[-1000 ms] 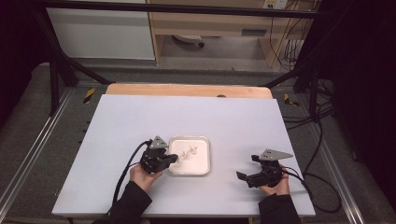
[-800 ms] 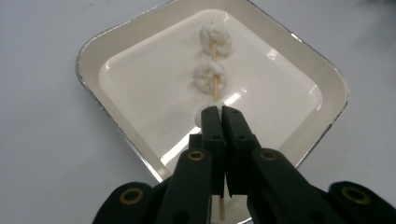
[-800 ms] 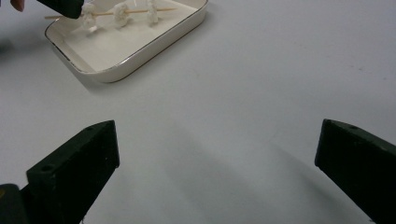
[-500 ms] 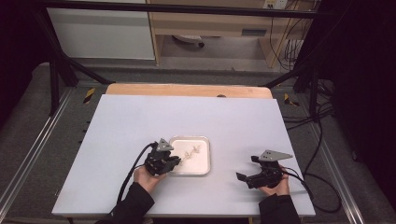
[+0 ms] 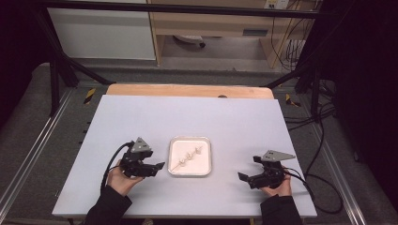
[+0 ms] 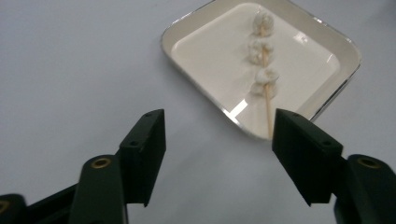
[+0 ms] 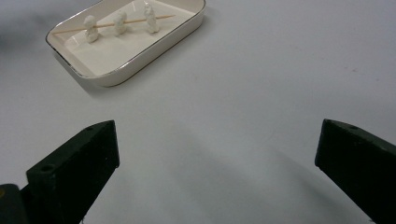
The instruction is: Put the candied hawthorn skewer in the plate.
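- Pale grey-white table top, matte; wooden board edge along far side; dark metal frame rails and grey carpet around; cables at right; white cabinet and wooden shelving behind.
- No legible labels or writing anywhere.
- Small white tray with rounded corners near table centre; skewer with three white lumps lying flat inside it, stick end toward left rim.
- Left gripper held low just left of tray, pointing at it; jaws just been opening, now moderately apart, nothing between them; skewer end just beyond jaw tips in left gripper view.
- Right gripper held low, well right of tray, pointing toward it; jaws wide apart, empty.
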`<state>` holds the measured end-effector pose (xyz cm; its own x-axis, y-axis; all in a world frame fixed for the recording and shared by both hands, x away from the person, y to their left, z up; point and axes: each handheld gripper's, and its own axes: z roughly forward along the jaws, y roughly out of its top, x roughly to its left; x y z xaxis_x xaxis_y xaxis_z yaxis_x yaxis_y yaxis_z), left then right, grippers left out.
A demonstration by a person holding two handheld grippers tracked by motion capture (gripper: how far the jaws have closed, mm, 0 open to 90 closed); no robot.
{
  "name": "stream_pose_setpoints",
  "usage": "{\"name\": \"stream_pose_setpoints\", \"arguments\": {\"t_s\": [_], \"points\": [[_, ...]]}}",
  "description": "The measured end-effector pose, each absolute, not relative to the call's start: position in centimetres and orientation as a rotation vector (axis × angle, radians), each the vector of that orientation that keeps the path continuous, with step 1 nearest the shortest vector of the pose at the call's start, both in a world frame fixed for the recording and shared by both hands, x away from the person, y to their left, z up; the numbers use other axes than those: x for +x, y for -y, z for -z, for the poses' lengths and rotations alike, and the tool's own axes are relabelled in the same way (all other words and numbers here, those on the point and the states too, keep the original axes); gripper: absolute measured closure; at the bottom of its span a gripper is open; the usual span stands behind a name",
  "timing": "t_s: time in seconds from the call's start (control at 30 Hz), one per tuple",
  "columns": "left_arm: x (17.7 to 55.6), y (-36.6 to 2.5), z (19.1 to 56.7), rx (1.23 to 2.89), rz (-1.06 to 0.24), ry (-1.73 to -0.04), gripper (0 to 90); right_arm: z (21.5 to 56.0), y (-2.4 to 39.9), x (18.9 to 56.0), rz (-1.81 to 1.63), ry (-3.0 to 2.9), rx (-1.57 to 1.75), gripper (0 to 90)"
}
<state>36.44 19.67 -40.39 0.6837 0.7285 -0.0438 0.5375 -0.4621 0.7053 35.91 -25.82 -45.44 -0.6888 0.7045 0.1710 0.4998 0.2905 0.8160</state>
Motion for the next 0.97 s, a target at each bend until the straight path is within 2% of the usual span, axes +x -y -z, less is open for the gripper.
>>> {"name": "stream_pose_setpoints", "arguments": {"t_s": [0.53,0.97], "points": [[34.3,-26.2,44.1,2.095,-0.354,-1.04,12.7,45.7,25.9,35.8,-1.302,-2.343,1.124,0.5],[34.0,-26.8,44.5,2.077,-0.358,-1.036,10.9,46.0,25.7,35.8,-1.297,-2.356,1.118,0.5]]}}
